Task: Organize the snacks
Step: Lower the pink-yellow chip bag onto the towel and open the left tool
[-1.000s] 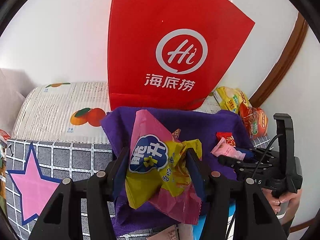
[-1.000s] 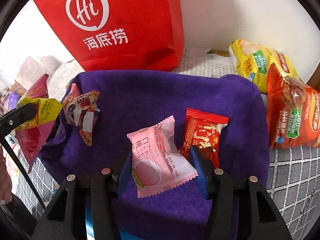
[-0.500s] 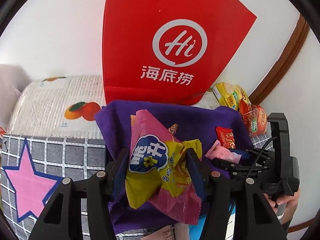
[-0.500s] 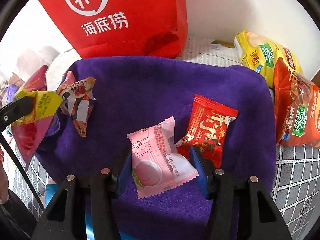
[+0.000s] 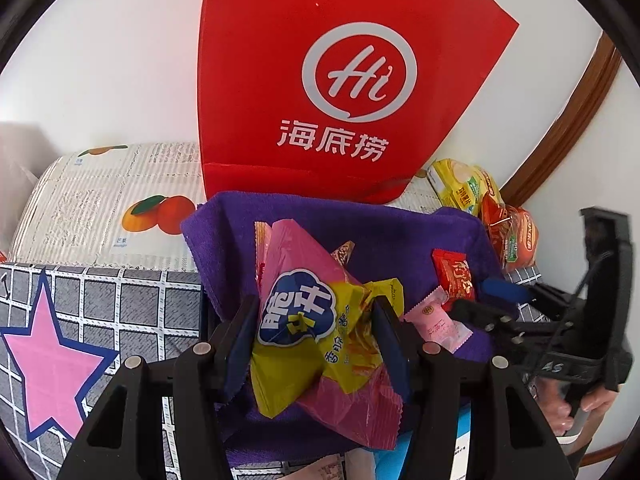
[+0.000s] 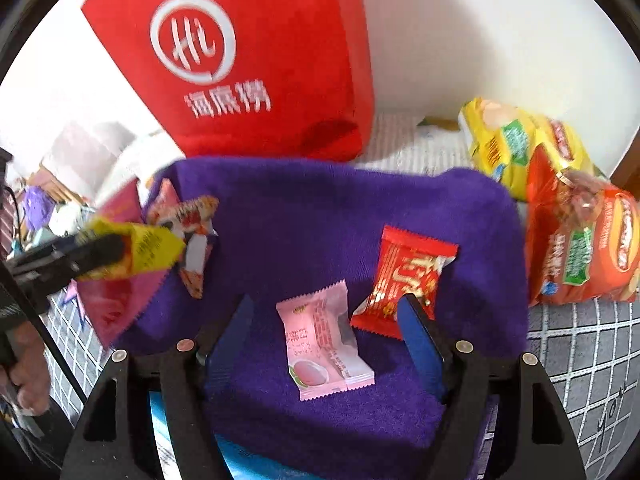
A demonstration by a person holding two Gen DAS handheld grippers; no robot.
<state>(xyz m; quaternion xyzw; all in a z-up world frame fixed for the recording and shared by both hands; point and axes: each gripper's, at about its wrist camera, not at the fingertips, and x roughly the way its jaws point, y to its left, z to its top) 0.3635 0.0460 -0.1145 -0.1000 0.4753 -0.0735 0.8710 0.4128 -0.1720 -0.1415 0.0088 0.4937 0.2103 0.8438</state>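
right tool [image 6: 324, 336]: now spread wide, pink candy [image 6: 326, 346] just released, flat on purple cloth [image 6: 304, 220] lower centre, beside red candy [image 6: 404, 280] | left tool [image 5: 312, 344]: clamped on pink-yellow chip bag [image 5: 316, 320], held over cloth | likely next: bag placement near red paper bag [image 5: 344, 80]

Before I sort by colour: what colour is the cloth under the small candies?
Purple, plain; the cloth shows best in the right wrist view.

Home: patterned tablecloth [image 5: 120, 300], wooden trim [image 5: 560, 136]
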